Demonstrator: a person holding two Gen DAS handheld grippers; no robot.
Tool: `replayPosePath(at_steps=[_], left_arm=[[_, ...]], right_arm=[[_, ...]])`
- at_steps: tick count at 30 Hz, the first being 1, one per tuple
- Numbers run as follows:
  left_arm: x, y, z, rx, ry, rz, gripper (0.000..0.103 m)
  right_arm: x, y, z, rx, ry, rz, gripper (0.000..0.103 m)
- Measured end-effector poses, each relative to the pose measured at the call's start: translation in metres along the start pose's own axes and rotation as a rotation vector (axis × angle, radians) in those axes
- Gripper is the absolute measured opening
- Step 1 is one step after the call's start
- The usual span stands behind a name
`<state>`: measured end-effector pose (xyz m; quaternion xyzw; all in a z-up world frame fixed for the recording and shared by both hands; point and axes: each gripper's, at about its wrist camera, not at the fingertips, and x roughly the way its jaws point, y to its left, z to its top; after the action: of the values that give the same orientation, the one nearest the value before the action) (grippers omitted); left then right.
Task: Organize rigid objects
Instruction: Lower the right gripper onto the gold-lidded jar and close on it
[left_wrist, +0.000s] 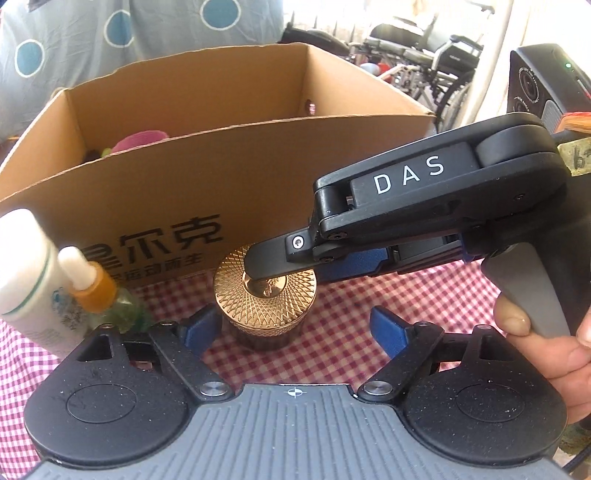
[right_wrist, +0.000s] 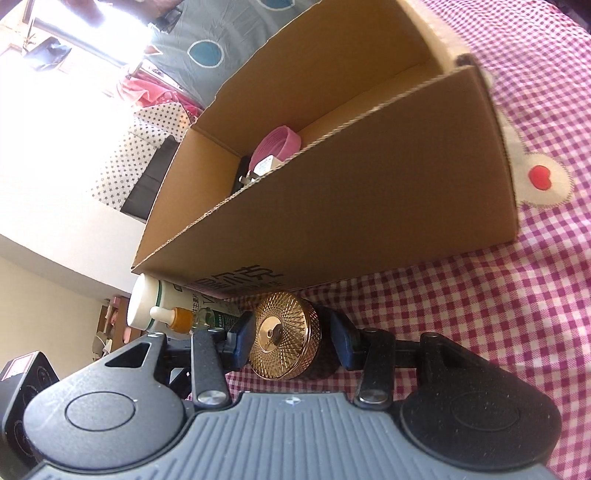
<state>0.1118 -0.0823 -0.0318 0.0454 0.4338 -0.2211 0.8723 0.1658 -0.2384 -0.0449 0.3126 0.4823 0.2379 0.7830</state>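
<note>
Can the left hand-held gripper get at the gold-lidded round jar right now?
Probably not cleanly: the left hand-held gripper is open around the gold-lidded round jar, but the right hand-held gripper already clamps its sides.

A red and white checked tablecloth (left_wrist: 332, 317) covers the lower part of the left wrist view. In its upper left hangs a grey fabric (left_wrist: 92, 40) with blue dots, and in the upper right stands a wheelchair (left_wrist: 424, 55).
</note>
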Motion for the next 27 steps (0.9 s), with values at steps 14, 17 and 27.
replayPosePath(at_steps=[14, 17, 27], left_arm=[[-0.002, -0.044, 0.0, 0.092, 0.025, -0.031, 0.082], [0.005, -0.048, 0.002, 0.1, 0.046, -0.011, 0.075], [0.016, -0.04, 0.006, 0.105, 0.051, 0.02, 0.064]], right_arm=[[-0.043, -0.037, -0.025, 0.126, -0.078, 0.015, 0.048], [-0.042, -0.04, -0.028, 0.134, -0.075, 0.009, 0.048], [-0.036, -0.043, -0.028, 0.147, -0.078, 0.006, 0.048]])
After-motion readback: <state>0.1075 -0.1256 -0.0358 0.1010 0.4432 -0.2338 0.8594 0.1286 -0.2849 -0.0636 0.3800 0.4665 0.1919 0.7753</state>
